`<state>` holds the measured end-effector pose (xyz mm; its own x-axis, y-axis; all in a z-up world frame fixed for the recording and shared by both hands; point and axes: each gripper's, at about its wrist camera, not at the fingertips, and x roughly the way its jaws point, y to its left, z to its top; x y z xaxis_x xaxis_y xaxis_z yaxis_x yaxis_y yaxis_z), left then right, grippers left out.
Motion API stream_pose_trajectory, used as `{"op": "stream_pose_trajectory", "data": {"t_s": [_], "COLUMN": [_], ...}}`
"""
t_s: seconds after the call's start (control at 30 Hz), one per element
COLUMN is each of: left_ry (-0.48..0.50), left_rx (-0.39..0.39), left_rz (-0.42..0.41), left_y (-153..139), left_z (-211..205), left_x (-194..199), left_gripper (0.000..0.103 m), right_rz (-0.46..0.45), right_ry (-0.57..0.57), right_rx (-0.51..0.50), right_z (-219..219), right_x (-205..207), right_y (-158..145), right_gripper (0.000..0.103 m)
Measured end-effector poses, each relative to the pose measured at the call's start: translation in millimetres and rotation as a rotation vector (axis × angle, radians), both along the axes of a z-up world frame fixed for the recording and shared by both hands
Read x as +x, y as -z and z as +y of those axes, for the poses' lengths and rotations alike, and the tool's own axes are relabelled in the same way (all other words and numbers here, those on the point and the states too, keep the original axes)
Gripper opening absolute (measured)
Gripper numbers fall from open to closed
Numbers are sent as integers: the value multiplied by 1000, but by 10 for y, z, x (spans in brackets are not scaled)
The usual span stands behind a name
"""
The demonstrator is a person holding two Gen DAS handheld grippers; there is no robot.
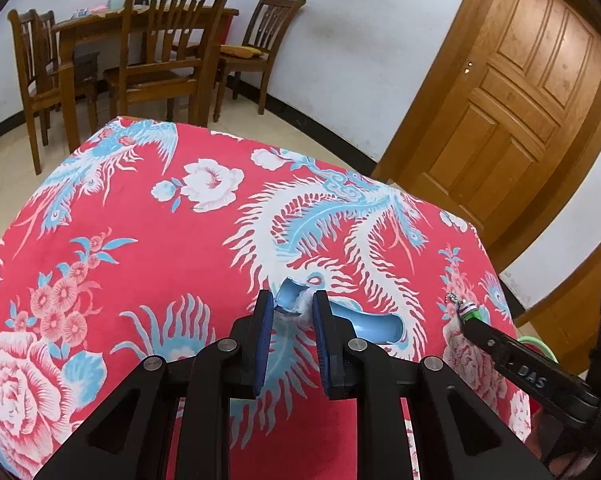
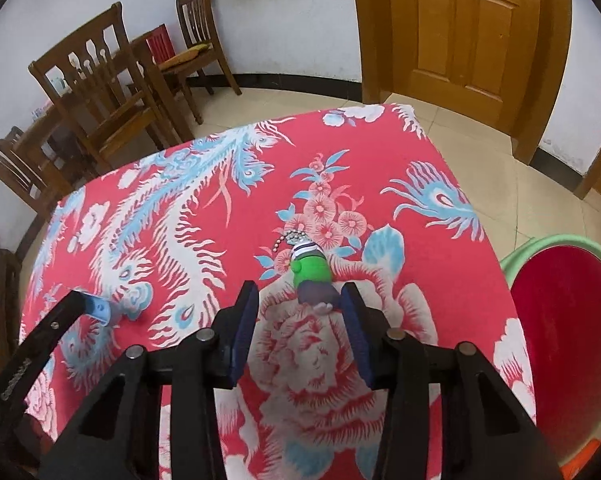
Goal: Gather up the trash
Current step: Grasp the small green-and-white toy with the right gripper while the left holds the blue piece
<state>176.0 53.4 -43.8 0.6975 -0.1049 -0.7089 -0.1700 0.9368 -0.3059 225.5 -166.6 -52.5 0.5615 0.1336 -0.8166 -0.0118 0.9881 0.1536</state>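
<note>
While its far end hides behind one finger, the left gripper (image 1: 290, 306) pinches a blue paper scrap (image 1: 290, 300); the right gripper (image 2: 298, 300) gapes around a green keychain toy (image 2: 311, 270).

Black left gripper (image 1: 291, 300), blue pads (image 1: 263, 344), silver screws

Two tongs (image 1: 290, 304) (image 2: 300, 292), one blue cup (image 1: 376, 322), one green keychain toy (image 2: 311, 270), one bin (image 2: 564, 248)

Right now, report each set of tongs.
Left tongs: partly closed around a torn blue plastic scrap.
Right tongs: open, straddling a green keychain figure, not gripping.
</note>
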Motion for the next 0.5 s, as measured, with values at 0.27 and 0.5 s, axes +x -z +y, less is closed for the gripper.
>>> {"op": "stream_pose_trajectory", "data": {"t_s": [0.27,0.5], "left_ry": [4,9], "left_rx": [-6,-7], "left_rz": [0,-7], "left_y": [15,1], "left_z": [-9,-26], "left_x": [-5,-16], "left_gripper": [20,20], "right_rz": [2,-15], "right_ry": [1,-2], "right_rx": [-36,-1], "right_z": [-5,-74], "right_x": [69,-41], "right_y": [96,20], "right_gripper": [29,17]}}
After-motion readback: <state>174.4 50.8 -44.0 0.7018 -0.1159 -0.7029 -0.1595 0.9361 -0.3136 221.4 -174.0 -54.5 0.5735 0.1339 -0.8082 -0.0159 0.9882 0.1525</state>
